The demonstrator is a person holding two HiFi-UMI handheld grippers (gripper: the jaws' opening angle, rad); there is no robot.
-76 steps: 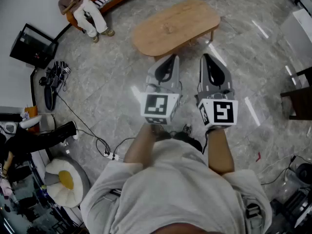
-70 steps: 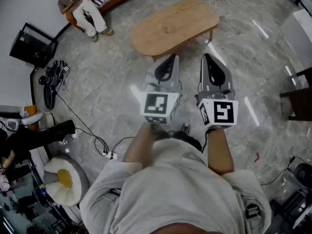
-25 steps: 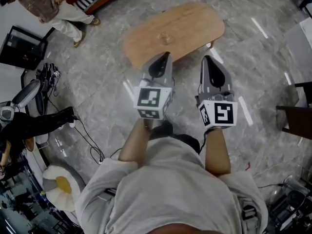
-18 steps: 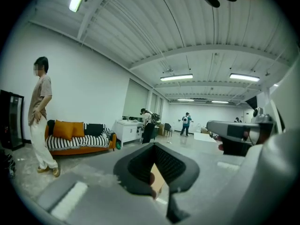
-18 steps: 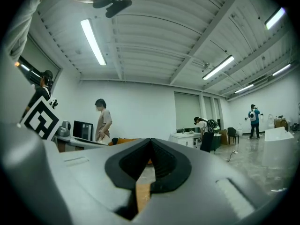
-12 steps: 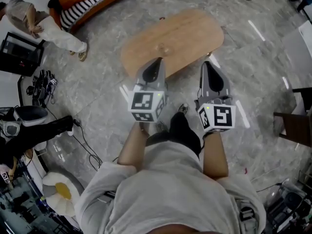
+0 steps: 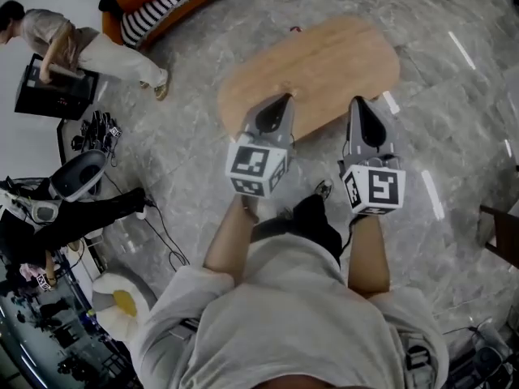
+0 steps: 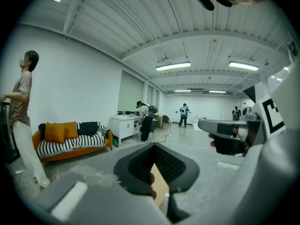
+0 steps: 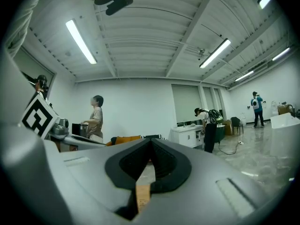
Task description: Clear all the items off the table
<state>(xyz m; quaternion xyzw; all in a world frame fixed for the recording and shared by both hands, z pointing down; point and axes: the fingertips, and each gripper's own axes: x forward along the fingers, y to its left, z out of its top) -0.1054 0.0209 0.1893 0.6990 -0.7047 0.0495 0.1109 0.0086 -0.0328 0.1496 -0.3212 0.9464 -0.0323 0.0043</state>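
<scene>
Table (image 7: pixel 324 55) is just past your left gripper (image 7: pixel 278 104) and right gripper (image 7: pixel 359 105), both pinched shut, empty. Can't spot items on it, so you might bump anything small or clear.

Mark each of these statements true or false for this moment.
1. The left gripper and right gripper both have their fingers shut, with nothing held. True.
2. The table is square and made of glass. False: it is an oval wooden table.
3. A striped sofa stands beyond the table. True.
4. Nobody else is in the room. False: a person leans over a black box at the far left, and the gripper views show more people farther back.
</scene>
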